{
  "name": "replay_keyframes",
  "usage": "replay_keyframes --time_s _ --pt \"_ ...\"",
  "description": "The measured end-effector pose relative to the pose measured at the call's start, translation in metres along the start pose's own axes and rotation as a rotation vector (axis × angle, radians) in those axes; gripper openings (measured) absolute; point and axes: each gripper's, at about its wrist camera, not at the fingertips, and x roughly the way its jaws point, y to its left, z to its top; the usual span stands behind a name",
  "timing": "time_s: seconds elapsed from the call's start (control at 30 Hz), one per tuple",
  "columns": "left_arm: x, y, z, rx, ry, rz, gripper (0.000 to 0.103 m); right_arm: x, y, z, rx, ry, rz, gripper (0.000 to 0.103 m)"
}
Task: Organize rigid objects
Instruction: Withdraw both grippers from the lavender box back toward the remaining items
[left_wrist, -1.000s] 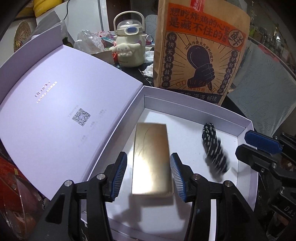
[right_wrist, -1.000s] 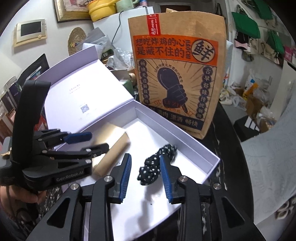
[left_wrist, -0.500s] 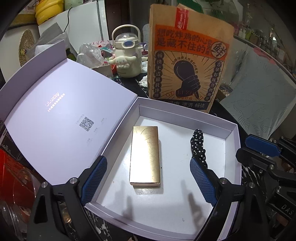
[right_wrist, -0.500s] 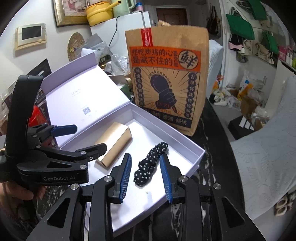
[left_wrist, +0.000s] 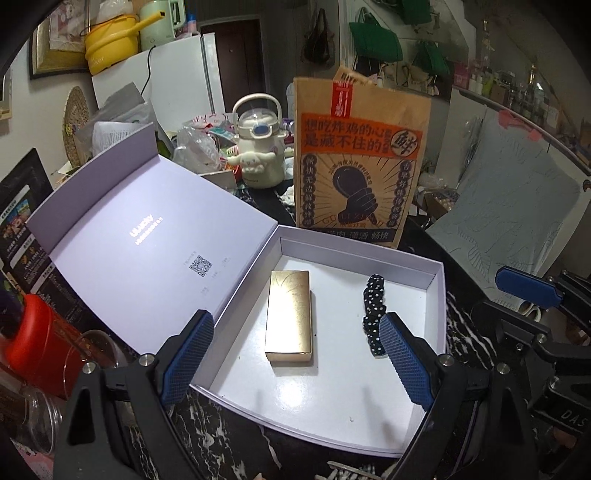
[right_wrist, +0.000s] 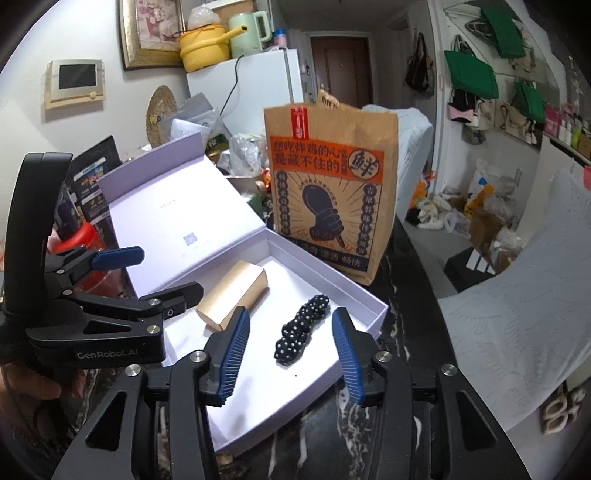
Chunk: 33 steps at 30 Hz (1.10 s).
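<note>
A gold rectangular box lies flat inside the open lavender gift box. Beside it, to the right, lies a black scrunchie with white dots. My left gripper hovers open above the near rim, with nothing between its fingers; it also shows at the left of the right wrist view. My right gripper is raised above the scrunchie, its jaws opening and apart from it. Its fingers appear at the right of the left wrist view.
The gift box's lid stands open to the left. A tall printed paper bag stands right behind the box. A cream kettle-shaped bottle, clutter and a red container crowd the back and left. A pale cloth hangs at right.
The left gripper opened, let go of the gold box and rose away. The right gripper lifted back from the scrunchie and its jaws widened. Both items lie in the box.
</note>
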Motion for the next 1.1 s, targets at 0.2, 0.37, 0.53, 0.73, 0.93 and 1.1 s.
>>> replay_keyframes --time_s 0.2,0.37,0.53,0.73,0.93,1.1 --pt "-0.024 -0.001 -0.001 0.0 -0.043 0.01 0.102 -0.024 0.005 -0.001 0.0 -0.034 -0.018 0.057" --pt "-0.046 -0.004 -0.004 0.008 -0.085 0.011 0.103 -0.043 0.01 -0.002 -0.01 -0.068 -0.027 0.066" --pt "-0.068 -0.009 -0.009 0.03 -0.116 0.01 0.103 -0.061 0.014 -0.006 -0.021 -0.098 -0.031 0.076" --pt "-0.085 -0.012 -0.024 0.036 -0.133 0.018 0.103 -0.08 0.022 -0.014 -0.039 -0.122 -0.046 0.08" --pt "-0.1 -0.012 -0.042 0.028 -0.141 0.018 0.103 -0.096 0.028 -0.028 -0.038 -0.135 -0.038 0.085" --pt "-0.112 -0.016 -0.058 0.028 -0.14 0.014 0.103 -0.106 0.034 -0.04 -0.038 -0.133 -0.037 0.085"
